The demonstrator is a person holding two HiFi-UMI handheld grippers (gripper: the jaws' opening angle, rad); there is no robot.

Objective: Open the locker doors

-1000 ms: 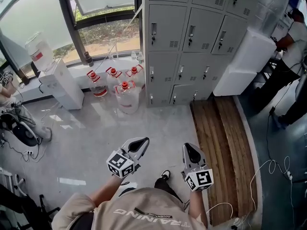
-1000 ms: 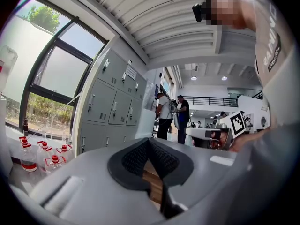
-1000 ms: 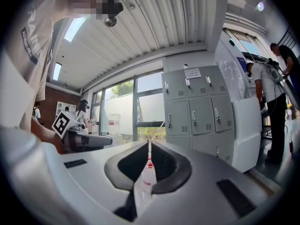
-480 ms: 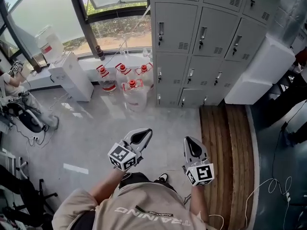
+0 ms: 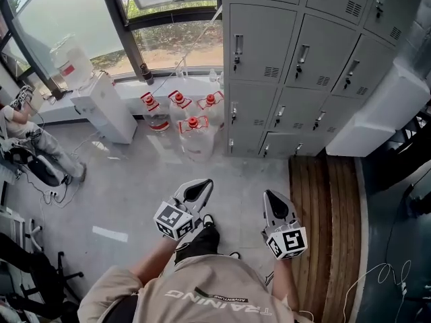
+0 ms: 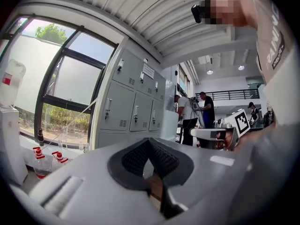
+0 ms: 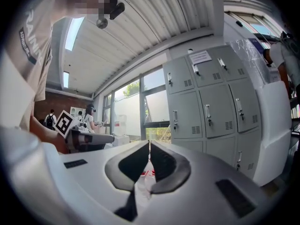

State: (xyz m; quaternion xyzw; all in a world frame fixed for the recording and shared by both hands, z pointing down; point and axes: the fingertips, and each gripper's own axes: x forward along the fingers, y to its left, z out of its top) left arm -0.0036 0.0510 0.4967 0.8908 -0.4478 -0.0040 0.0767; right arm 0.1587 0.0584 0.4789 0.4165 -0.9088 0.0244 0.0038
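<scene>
Head view steeply down; both gripper views level, sharing lockers (image 5: pixel 296 46) ahead.

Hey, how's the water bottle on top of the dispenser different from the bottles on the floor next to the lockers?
The bottle on the dispenser sits raised on the white dispenser by the window, no cap showing; the floor bottles stand on the floor with red caps on top. The raised one is alone; the floor bottles are four, clustered beside the lockers. Both are large clear jugs with some red.
</scene>
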